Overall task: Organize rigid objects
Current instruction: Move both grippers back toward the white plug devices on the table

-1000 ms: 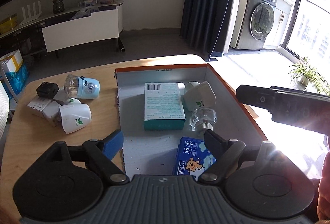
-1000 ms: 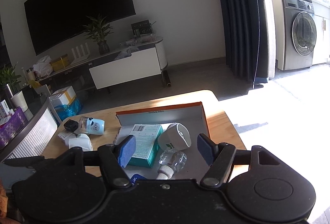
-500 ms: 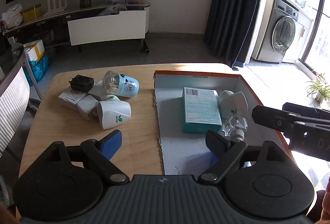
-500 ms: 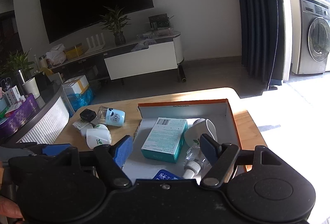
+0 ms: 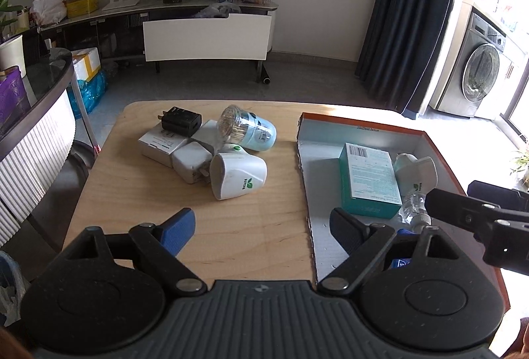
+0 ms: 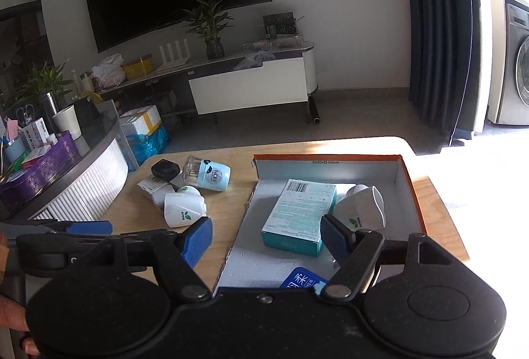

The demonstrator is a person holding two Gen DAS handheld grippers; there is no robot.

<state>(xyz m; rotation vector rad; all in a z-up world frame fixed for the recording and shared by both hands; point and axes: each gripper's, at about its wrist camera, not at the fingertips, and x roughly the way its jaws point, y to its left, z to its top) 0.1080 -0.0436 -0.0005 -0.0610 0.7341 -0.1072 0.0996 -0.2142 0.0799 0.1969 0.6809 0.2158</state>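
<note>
Roughly half done: teal box, white cap in tray at right, cluster around white cup left of centre outstanding, left gripper, right gripper both agape, empty.

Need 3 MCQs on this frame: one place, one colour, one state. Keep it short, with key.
1. Where does the teal rectangular carton lie?
A. inside the orange-rimmed cardboard tray
B. on the bare wooden table
C. on the floor

2. What colour is the small plug adapter on top of the pile left of the tray?
A. red
B. black
C. yellow

3. What state is the left gripper in?
A. shut on a box
B. shut on nothing
C. open, holding nothing

Key: 1 A, the carton sits within the tray walls in both views. 2 B, the adapter is black against the white boxes below it. 3 C, its fingers stand wide apart with only table and tray edge between them.
</note>
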